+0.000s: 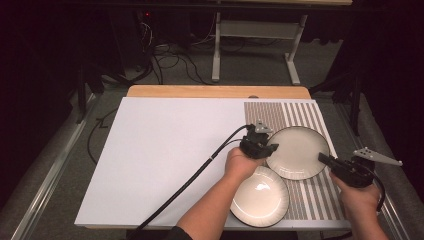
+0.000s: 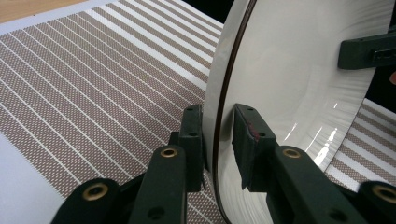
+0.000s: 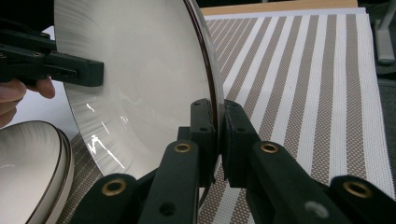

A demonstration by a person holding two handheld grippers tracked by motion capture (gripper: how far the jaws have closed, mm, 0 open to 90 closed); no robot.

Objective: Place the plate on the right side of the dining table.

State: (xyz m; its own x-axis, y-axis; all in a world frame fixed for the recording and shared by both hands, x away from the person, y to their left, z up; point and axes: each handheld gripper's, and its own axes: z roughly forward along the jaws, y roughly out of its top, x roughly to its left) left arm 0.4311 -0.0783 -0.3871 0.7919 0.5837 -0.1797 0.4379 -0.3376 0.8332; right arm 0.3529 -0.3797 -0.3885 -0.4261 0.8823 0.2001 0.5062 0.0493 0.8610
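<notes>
A large white plate [image 1: 297, 152] with a dark rim lies over the striped placemat [image 1: 300, 112] at the right of the table. My left gripper [image 1: 267, 147] is at its left rim; in the left gripper view its jaws straddle the rim of the plate [image 2: 289, 93] with a gap, so the left gripper [image 2: 217, 116] is open. My right gripper [image 1: 325, 160] holds the opposite rim; in the right gripper view the right gripper [image 3: 218, 109] is shut tight on the plate [image 3: 140, 79]. A smaller white plate [image 1: 260, 196] sits just in front, its far edge under the large one.
The placemat and plates rest on a white board [image 1: 165, 150] over a wooden table; the board's left half is bare. The left gripper's cable [image 1: 200, 170] trails across it to the front edge. The small plate [image 3: 28, 163] lies close beside the large one.
</notes>
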